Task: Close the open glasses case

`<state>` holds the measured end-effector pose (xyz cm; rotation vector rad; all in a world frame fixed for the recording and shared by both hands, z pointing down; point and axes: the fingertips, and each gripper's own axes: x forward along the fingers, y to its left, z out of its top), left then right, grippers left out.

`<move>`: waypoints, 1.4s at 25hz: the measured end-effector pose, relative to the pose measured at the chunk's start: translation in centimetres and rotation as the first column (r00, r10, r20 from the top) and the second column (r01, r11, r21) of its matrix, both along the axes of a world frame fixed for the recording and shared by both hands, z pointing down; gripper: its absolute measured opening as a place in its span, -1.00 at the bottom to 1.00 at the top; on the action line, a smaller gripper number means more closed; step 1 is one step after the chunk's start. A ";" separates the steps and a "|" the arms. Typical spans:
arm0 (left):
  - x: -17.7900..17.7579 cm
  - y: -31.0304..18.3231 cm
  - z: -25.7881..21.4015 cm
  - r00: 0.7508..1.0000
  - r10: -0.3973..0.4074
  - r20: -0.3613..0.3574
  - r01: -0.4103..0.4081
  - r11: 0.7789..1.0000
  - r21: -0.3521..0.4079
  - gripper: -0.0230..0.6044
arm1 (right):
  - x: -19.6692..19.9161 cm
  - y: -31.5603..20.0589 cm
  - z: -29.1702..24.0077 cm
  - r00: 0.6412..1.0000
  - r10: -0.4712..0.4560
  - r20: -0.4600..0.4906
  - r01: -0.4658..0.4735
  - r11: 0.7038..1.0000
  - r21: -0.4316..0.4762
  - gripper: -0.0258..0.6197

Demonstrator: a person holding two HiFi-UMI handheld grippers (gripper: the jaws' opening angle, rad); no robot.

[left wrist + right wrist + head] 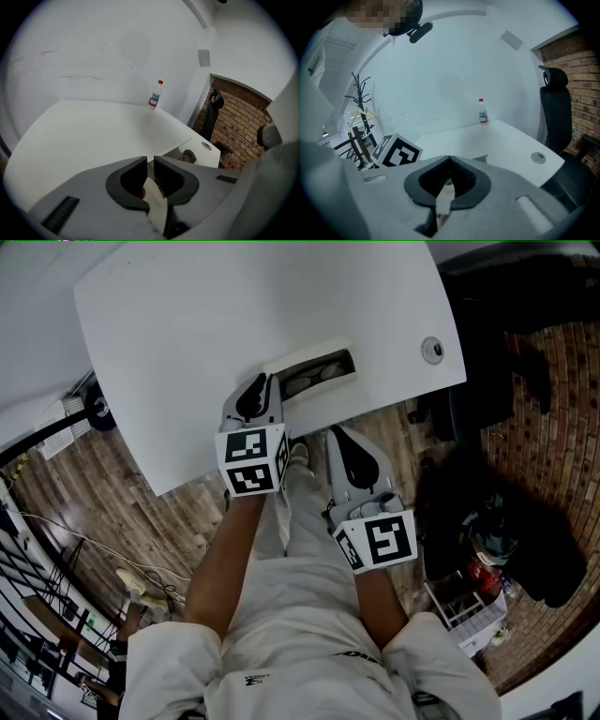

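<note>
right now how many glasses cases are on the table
1. The open glasses case lies at the table's near edge, right beside the tips of the left gripper. No other shows on the rest of the table.

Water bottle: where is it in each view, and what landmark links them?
Head view: not in it.
Left gripper view: water bottle upright at the far edge of the table, above the jaws.
Right gripper view: far edge, right of centre.
Shared: the tabletop's round grommet.

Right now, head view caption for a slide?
Open glasses case on the table edge; left gripper beside it, right gripper short of the table.
</note>
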<state>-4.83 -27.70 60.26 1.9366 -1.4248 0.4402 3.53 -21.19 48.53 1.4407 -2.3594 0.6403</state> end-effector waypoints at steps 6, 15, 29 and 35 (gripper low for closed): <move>0.1 0.2 -0.1 1.000 0.004 0.005 -0.004 1.000 0.001 -0.80 | 0.1 0.1 -0.1 1.000 -0.002 -0.004 0.002 1.000 0.001 -0.92; 0.3 0.9 -0.1 1.000 0.006 0.009 -0.006 1.000 -0.002 -0.80 | -0.1 0.2 -0.2 1.000 -0.009 -0.004 0.009 1.000 0.002 -0.92; 0.8 2.1 0.1 1.000 0.020 0.011 -0.020 1.000 -0.007 -0.80 | 0.2 1.2 -0.2 1.000 -0.005 -0.010 0.005 1.000 0.005 -0.92; 1.1 2.7 0.1 1.000 0.022 0.014 -0.022 1.000 -0.008 -0.80 | 0.5 1.4 -0.4 1.000 -0.005 -0.012 0.005 1.000 0.007 -0.92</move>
